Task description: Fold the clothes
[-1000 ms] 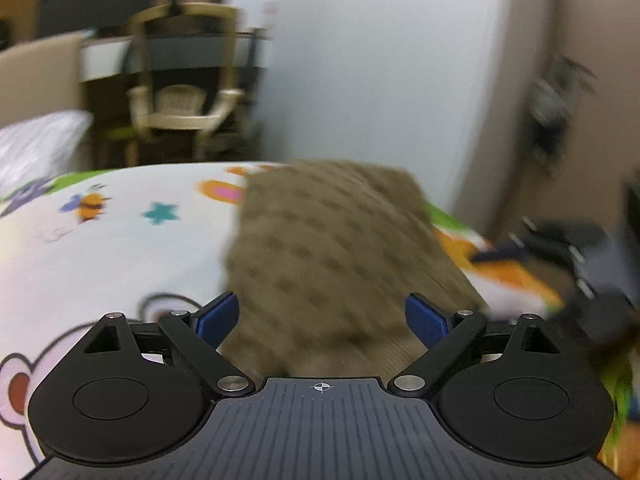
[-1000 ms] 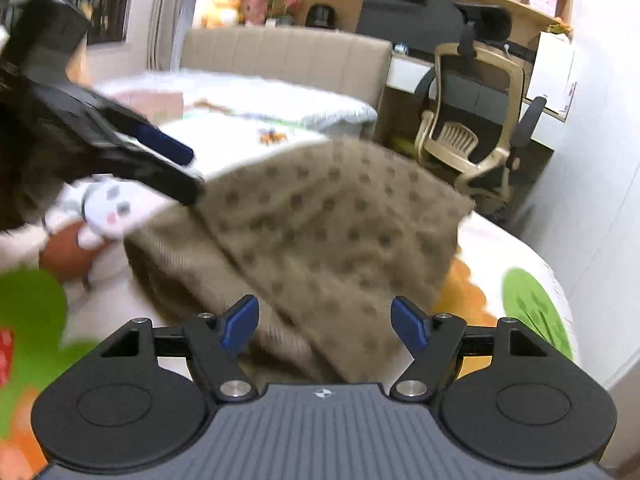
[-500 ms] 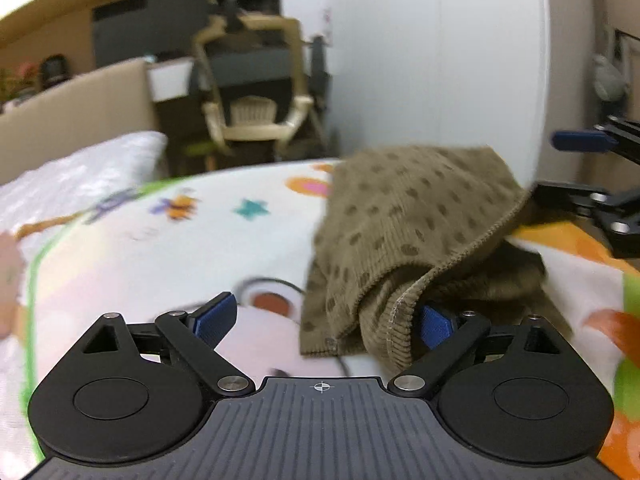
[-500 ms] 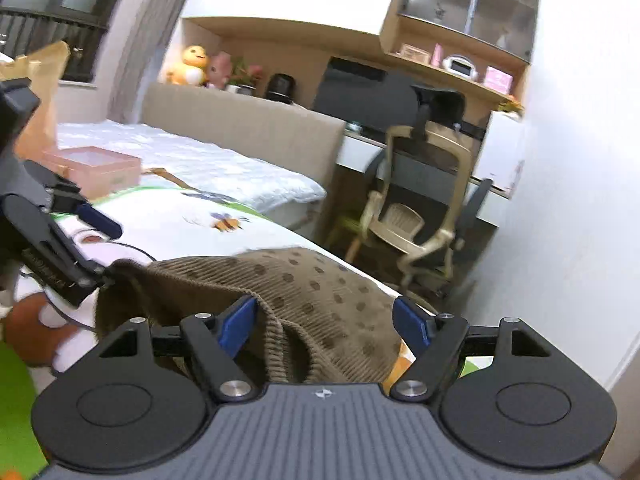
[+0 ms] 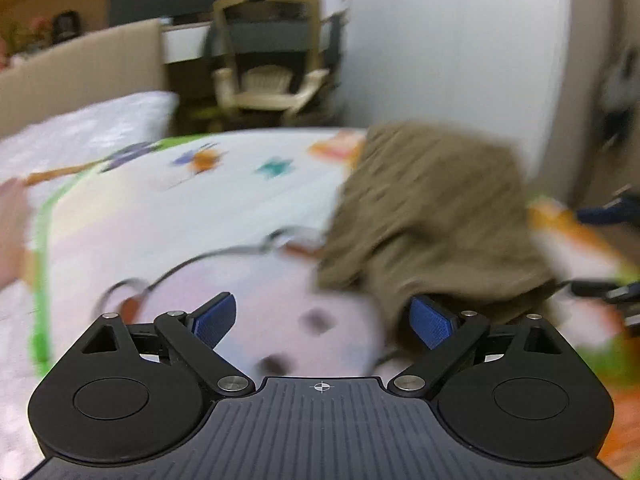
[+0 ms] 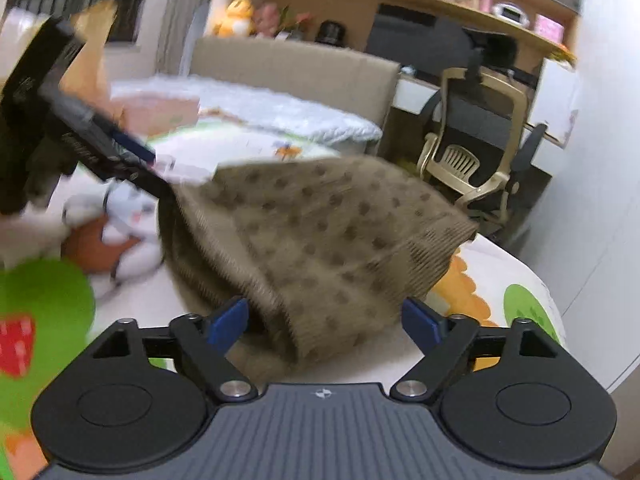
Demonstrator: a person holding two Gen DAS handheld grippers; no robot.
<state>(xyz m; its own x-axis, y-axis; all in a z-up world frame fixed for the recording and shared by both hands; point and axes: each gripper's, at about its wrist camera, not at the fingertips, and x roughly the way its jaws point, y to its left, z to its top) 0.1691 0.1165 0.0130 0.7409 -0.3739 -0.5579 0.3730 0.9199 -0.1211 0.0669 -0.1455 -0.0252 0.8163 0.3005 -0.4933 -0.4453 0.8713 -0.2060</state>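
We note the brown garment (image 6: 320,240) lying on the cartoon-print mat (image 5: 200,208), toward its right-hand side as the left wrist view shows it. Its long axis runs from the near edge, by both grippers, away toward the far end of the mat where the office chair (image 6: 472,156) stands. In the right wrist view the ribbed hem (image 6: 436,248) sits at the far right corner and points toward the chair.

Appearance: olive-brown ribbed knit or corduroy with darker dots. It is folded over itself, the upper layer draping across a lower one, with a thick rounded fold at the near edge. Both views are motion-blurred, so finer detail is unclear.

Left gripper (image 5: 322,320): blue pads spread wide, nothing between them; the right pad sits just under the garment's near edge, and we cannot tell if it touches.

Right gripper (image 6: 326,318): pads also spread wide, with the near fold of the garment lying between them, ungripped.

The left gripper also appears in the right wrist view (image 6: 132,160), at the garment's left corner.
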